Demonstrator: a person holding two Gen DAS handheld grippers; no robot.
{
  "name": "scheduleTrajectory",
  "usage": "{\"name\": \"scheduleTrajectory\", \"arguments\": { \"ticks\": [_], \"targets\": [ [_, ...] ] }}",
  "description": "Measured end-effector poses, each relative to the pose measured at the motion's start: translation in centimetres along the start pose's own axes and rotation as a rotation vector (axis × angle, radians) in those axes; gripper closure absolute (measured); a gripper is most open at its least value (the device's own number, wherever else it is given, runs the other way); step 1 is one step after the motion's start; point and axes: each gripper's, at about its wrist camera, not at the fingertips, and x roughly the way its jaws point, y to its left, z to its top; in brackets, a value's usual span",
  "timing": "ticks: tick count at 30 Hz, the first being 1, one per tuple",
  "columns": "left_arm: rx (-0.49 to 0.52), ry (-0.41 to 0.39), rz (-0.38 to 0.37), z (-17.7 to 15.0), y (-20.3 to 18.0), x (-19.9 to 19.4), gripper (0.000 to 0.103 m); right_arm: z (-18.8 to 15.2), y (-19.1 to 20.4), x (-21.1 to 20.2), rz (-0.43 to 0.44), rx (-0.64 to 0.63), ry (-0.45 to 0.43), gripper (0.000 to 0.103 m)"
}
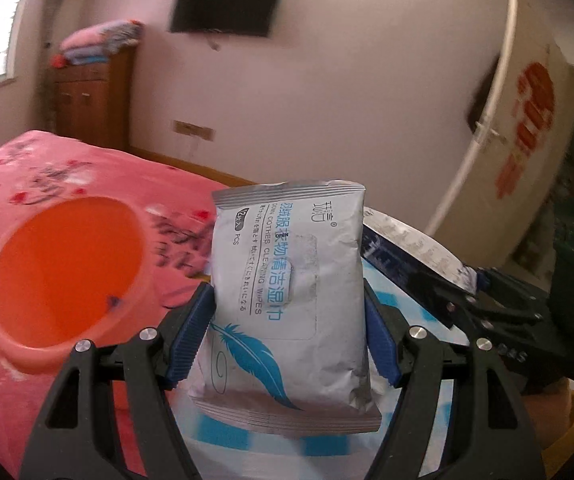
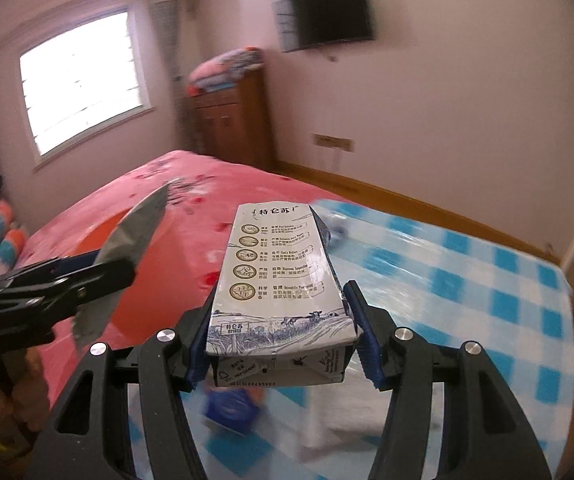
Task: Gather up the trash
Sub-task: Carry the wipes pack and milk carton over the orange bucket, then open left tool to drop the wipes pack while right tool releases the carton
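A silver wet-wipes pack (image 1: 287,280) with a blue feather print stands upright between the blue pads of my left gripper (image 1: 287,294), which is shut on it. An orange bin (image 1: 63,276) sits to its left on the pink bed, mouth towards me. My right gripper (image 2: 282,296) is shut on a white and blue milk carton (image 2: 279,280), held lengthwise above the checked table. The left wrist view shows the right gripper (image 1: 461,300) with the carton (image 1: 411,244) at the right. In the right wrist view the left gripper (image 2: 87,276) holds the pack (image 2: 127,248) edge-on before the bin (image 2: 155,280).
A table with a blue-and-white checked cloth (image 2: 487,280) lies below both grippers, with a blurred blue packet (image 2: 231,408) on it. The pink bed (image 2: 191,184) adjoins it on the left. A wooden cabinet (image 2: 231,124), a wall television (image 2: 331,12) and an open door (image 1: 487,120) stand behind.
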Motion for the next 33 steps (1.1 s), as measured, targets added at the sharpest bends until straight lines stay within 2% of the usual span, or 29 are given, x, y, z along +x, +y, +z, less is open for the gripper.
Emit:
{"name": "scheduleTrajectory", "arguments": {
  "ticks": [8, 11, 18, 21, 23, 25, 33],
  "targets": [
    [-0.126, -0.062, 0.202, 0.9, 8.6, -2.3, 0.031, 3.9, 9.4, 3.7, 0.149, -0.161, 0.0, 0.044],
    [-0.186, -0.053, 0.244, 0.9, 11.7, -2.2, 0.031, 4.7, 12.0, 5.2, 0.188, -0.208, 0.011, 0.044],
    [-0.25, -0.047, 0.31, 0.8, 15.8, -1.7, 0.031, 5.8, 15.8, 9.7, 0.223, -0.261, 0.063, 0.043],
    [-0.268, -0.039, 0.328, 0.4, 16.3, -1.5, 0.025, 5.8, 16.2, 11.2, 0.26, -0.251, 0.091, 0.041],
    [-0.265, -0.033, 0.36, 0.3, 16.5, -1.3, 0.02, 5.6, 15.9, 11.0, 0.255, -0.231, 0.081, 0.021],
    [-0.243, -0.038, 0.378, 0.4, 16.5, -1.1, 0.02, 5.4, 15.3, 10.6, 0.258, -0.204, 0.062, 0.015],
    [-0.199, -0.098, 0.4, 0.6, 14.9, -2.3, 0.015, 3.9, 9.6, 7.9, 0.199, -0.042, 0.019, 0.012]
  ]
}}
